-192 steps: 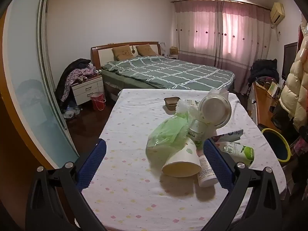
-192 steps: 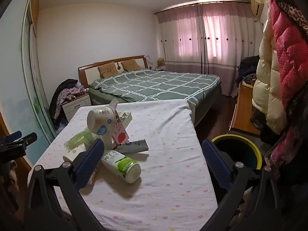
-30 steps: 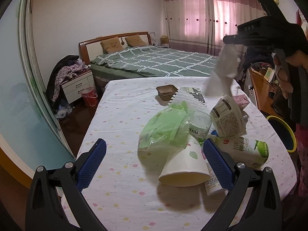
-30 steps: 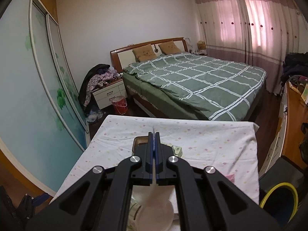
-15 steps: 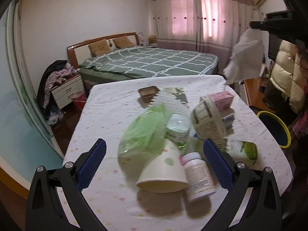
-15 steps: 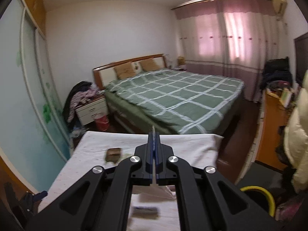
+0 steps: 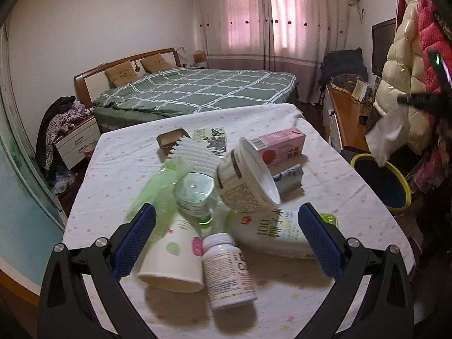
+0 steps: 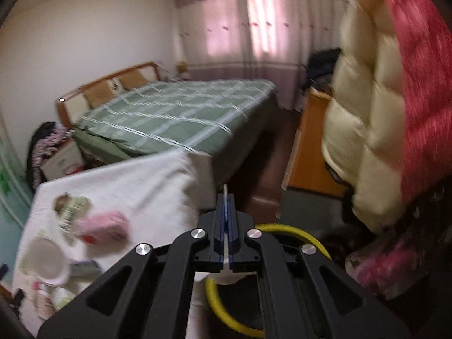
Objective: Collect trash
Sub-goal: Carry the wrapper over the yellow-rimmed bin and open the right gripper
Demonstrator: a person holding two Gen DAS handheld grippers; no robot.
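While the right gripper point(image 8: 226, 197) stands above the yellow-rimmed bin point(image 7: 380, 182), its jaws are pressed together on a white tissue point(image 7: 387, 135). Seen by the left wrist camera, the tissue hangs just above the bin's near rim. The bin stands on the floor just beside the right edge of the table point(image 7: 113, 169).

The left gripper point(image 7: 226, 237) has its jaws spread wide and nothing between them; it hovers over the near end of the table. Trash lies heaped at the table's middle:
- a paper cup point(image 7: 172, 257) on its side, nearest the left pad;
- a pill bottle point(image 7: 228, 271) beside the cup;
- a white bowl point(image 7: 248, 180) tilted on the heap;
- a green-capped bottle point(image 7: 279, 231) under the bowl;
- a pink carton point(image 7: 282, 147) behind the bowl;
- a green bag point(image 7: 158, 189) left of the bowl.
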